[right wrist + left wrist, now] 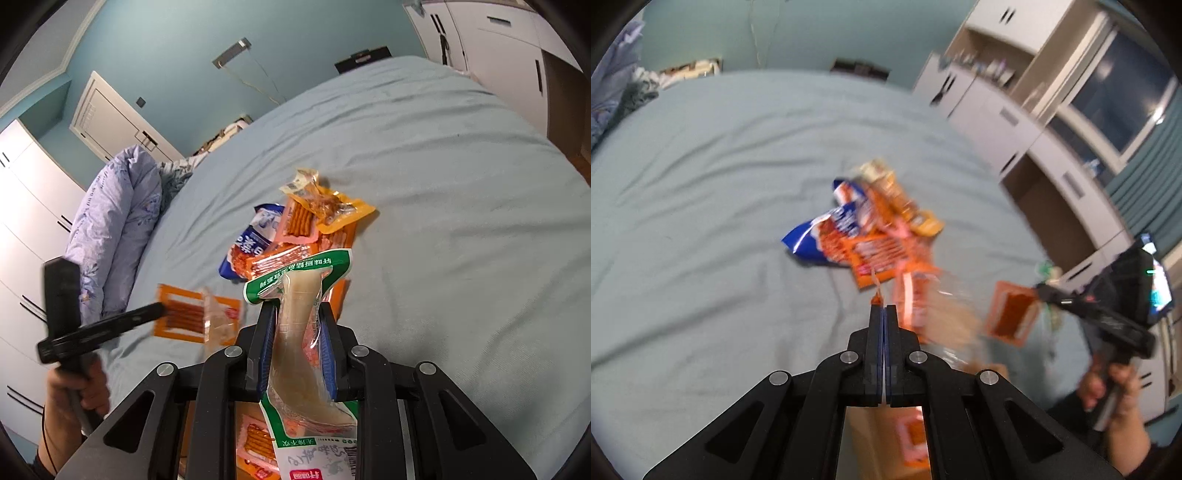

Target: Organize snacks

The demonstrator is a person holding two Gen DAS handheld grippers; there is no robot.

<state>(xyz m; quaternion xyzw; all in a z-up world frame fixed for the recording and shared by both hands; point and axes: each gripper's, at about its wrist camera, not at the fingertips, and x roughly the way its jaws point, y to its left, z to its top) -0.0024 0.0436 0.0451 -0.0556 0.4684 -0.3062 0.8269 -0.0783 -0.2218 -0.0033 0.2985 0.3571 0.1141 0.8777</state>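
The pale blue bed (424,147) fills both views, with the snack pile (295,232) at mid-frame; sorting looks mid-way, and the next move probably calls for carrying each held packet to its own spot clear of the pile. At lower centre of the right view, the right gripper (297,325) stands partly open, clamped on a green-edged clear packet (295,314), pointing down at the bed. At lower left there, the left gripper (162,309) is fully closed, pinching an orange stick-snack packet (184,315) by its edge above the sheet.
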